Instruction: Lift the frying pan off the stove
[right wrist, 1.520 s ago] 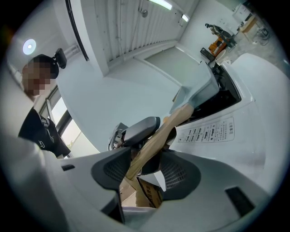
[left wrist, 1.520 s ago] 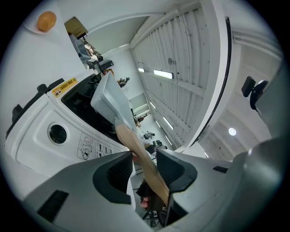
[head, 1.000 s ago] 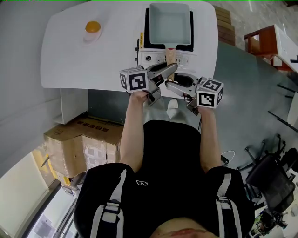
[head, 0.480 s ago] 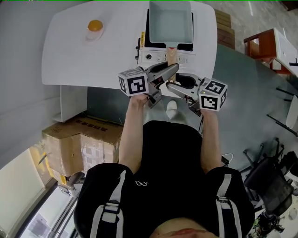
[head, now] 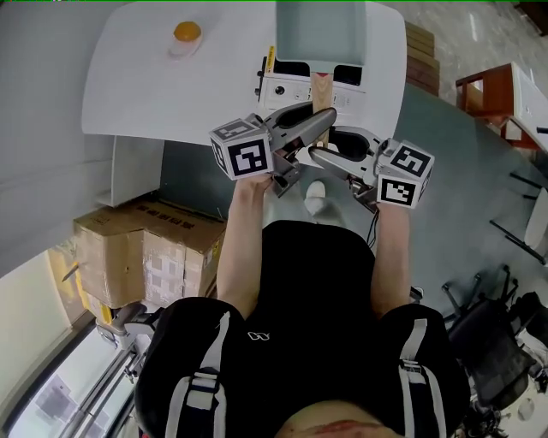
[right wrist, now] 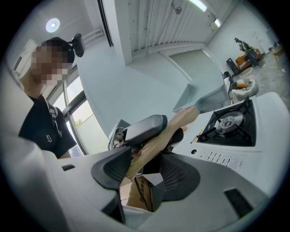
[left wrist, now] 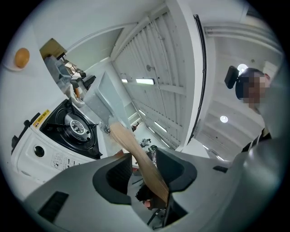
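Note:
The rectangular grey frying pan [head: 321, 26] hangs tilted in the air above the white one-burner stove [head: 291, 87]. In the left gripper view the pan [left wrist: 97, 97] is off the bare burner [left wrist: 74, 129]. My left gripper [head: 324, 121] is shut on the pan's wooden handle [left wrist: 136, 154]. My right gripper [head: 321, 147] sits just below it, open. The handle's end [right wrist: 176, 124] lies between its jaws, against the left one, with a gap to the other. In the right gripper view the pan [right wrist: 201, 97] floats above the stove [right wrist: 226, 154].
The stove stands on a white table [head: 171, 94]. An orange ball on a small dish [head: 187, 34] is at the table's far left. Cardboard boxes [head: 145, 257] sit on the floor to the left, office chairs [head: 505, 342] to the right.
The pan has come up off the burner and moved away from me. Both grippers rose with the handle.

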`<state>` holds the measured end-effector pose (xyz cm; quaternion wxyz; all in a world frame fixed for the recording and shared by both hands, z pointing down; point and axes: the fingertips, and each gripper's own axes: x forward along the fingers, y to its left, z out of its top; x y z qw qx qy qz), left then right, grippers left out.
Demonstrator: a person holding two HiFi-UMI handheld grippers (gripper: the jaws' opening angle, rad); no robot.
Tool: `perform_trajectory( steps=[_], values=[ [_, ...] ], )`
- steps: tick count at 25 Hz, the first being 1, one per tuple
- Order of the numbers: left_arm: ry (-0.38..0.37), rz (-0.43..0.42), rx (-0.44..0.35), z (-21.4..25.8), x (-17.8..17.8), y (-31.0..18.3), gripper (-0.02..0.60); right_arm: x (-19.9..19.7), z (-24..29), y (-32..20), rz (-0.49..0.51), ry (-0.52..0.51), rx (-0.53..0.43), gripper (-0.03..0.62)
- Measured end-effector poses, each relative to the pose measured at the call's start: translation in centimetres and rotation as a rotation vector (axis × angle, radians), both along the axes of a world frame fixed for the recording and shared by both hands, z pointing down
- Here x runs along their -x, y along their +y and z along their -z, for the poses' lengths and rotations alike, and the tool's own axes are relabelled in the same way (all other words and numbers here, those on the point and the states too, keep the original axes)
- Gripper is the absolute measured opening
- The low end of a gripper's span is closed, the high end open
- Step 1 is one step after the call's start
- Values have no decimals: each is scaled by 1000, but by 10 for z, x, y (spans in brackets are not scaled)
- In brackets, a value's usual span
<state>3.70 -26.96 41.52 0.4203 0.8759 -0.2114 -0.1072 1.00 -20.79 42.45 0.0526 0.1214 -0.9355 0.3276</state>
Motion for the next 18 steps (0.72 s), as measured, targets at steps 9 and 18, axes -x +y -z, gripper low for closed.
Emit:
perform_trajectory(
  steps=[9, 18],
  values=[
    [28, 13, -29, 11, -3, 16, 176, -5, 7, 15, 17, 22, -28, 207],
    [8, 5, -43, 15, -5, 22, 176, -6, 12, 21, 18, 6, -39, 207]
  ],
)
